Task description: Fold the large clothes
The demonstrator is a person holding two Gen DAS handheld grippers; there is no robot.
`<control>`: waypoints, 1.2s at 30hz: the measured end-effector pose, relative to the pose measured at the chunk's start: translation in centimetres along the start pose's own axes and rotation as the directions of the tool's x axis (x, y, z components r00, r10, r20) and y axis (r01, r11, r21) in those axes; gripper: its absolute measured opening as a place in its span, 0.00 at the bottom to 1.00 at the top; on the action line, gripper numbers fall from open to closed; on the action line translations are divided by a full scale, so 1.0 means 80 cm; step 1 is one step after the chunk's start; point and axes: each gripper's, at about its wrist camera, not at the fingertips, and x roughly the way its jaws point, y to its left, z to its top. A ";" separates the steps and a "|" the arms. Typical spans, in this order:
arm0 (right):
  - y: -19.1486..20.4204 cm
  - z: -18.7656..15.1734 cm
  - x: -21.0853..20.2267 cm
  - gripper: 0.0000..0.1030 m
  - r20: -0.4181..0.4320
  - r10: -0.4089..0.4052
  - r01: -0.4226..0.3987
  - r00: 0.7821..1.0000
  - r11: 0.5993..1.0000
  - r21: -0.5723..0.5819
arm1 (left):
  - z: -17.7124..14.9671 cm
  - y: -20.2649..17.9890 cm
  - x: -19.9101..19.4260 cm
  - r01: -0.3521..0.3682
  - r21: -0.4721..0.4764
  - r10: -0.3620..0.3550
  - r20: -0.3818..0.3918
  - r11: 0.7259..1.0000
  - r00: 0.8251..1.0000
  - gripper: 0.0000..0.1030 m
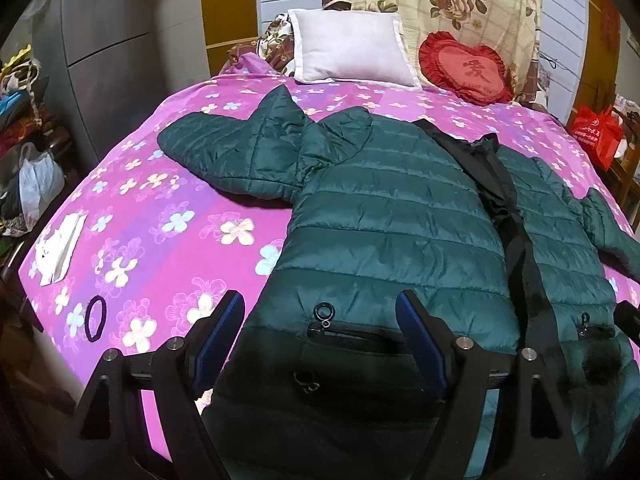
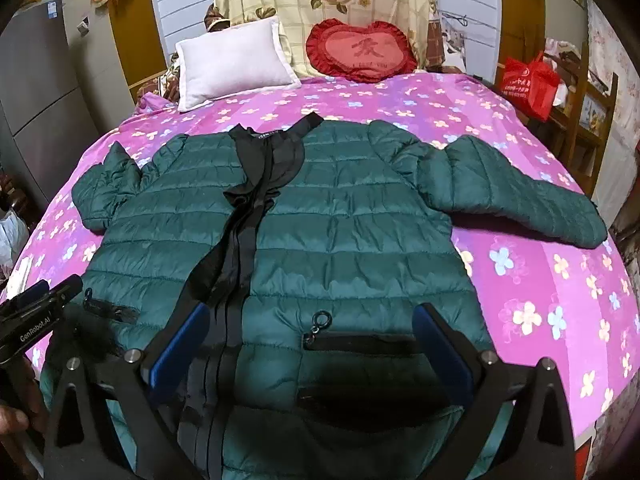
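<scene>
Bedroom scene: a pink flowered bedspread (image 2: 540,280) carries a green quilted jacket (image 2: 340,220) laid front-up and unzipped, hem at the near edge, collar toward the white pillow (image 2: 228,64). Both sleeves lie spread outward; no fold appears made, so the task is judged barely begun. Left gripper (image 1: 320,344) and right gripper (image 2: 316,352) hover above the hem pockets, jaws apart, holding nothing.

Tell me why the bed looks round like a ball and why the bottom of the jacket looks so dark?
In both wrist views the fisheye lens bends the bed into a dome and blackens the corners; in the left wrist view the open left gripper shades the jacket hem; in the right wrist view the open right gripper does likewise.
</scene>
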 end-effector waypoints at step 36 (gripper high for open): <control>-0.003 -0.017 -0.020 1.00 0.030 -0.036 0.035 0.999 0.999 0.031 | -0.013 -0.041 -0.030 0.066 0.024 -0.066 0.004 0.998 0.998 0.57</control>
